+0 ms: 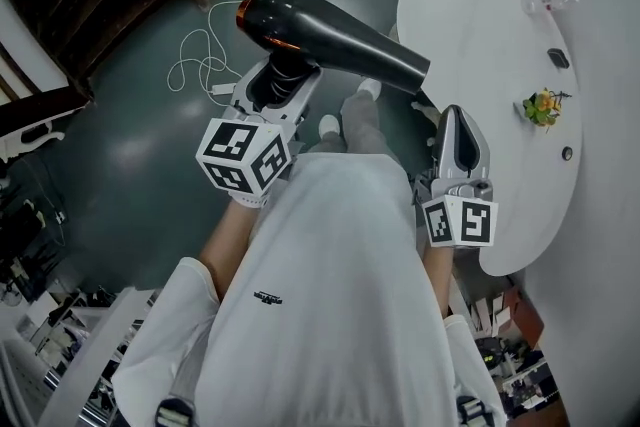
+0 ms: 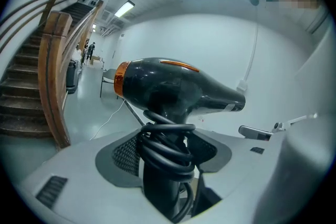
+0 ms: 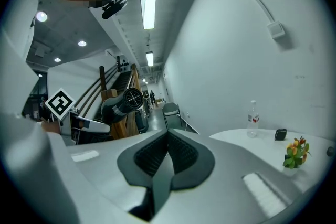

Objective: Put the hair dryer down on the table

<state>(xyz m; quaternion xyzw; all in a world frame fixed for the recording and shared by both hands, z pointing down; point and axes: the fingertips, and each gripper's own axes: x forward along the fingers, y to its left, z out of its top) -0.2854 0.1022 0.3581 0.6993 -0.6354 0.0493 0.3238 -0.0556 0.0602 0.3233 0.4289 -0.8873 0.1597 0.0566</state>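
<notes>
Black hair dryer (image 1: 330, 40) sits clamped by its handle in the left gripper (image 1: 283, 77), held in the air beside the white table (image 1: 470, 25), while the right gripper (image 1: 460, 137) is pinched together and empty, so the setting-down is all still to do.

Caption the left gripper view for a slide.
Left hand-held gripper holds a black hair dryer by its cord-wrapped handle; staircase at left.
</notes>
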